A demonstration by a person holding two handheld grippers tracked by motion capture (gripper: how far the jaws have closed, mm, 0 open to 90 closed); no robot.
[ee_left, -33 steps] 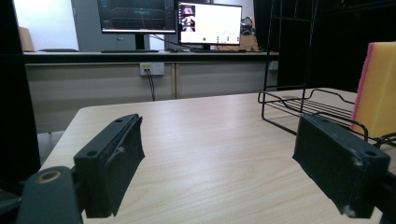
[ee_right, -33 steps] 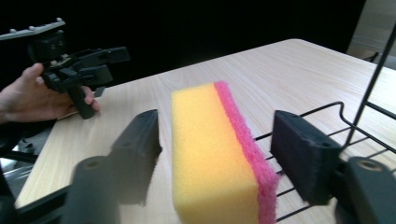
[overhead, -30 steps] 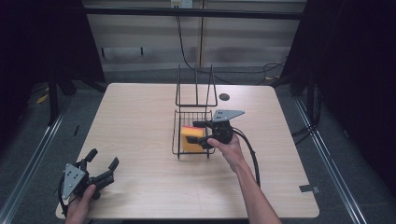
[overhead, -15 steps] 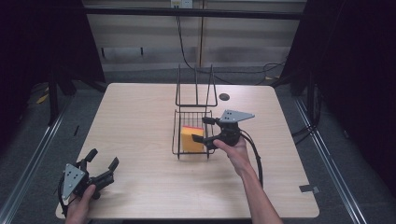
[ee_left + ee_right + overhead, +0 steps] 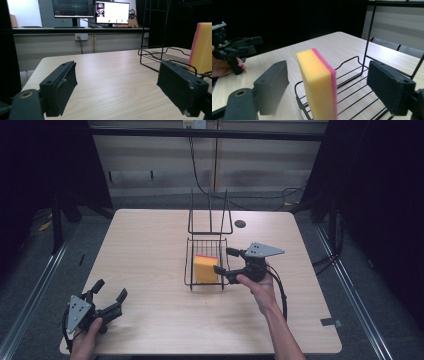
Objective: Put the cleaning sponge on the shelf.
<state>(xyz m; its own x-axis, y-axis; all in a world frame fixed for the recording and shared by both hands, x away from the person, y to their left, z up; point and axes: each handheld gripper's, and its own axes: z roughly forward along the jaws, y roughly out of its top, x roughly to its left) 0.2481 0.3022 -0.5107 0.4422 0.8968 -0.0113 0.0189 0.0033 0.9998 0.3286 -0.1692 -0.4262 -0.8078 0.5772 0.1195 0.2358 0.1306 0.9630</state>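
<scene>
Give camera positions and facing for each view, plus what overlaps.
High view: above the person's table edge, looking forward and down at the light wooden table; both forearms, left gripper and right gripper show.
Left gripper view: low on the table, facing the black wire rack; own open jaws.
Right gripper view: beside the rack, facing the upright yellow-and-pink sponge; own open jaws.
Shared: rack and sponge.

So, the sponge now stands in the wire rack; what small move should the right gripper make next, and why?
Probably draw the right gripper straight back, away from the wire rack. Its jaws have just been opening and stand apart, not pressing the yellow-and-pink sponge, which stands on edge in the rack by itself. A sideways move might knock it over.
</scene>
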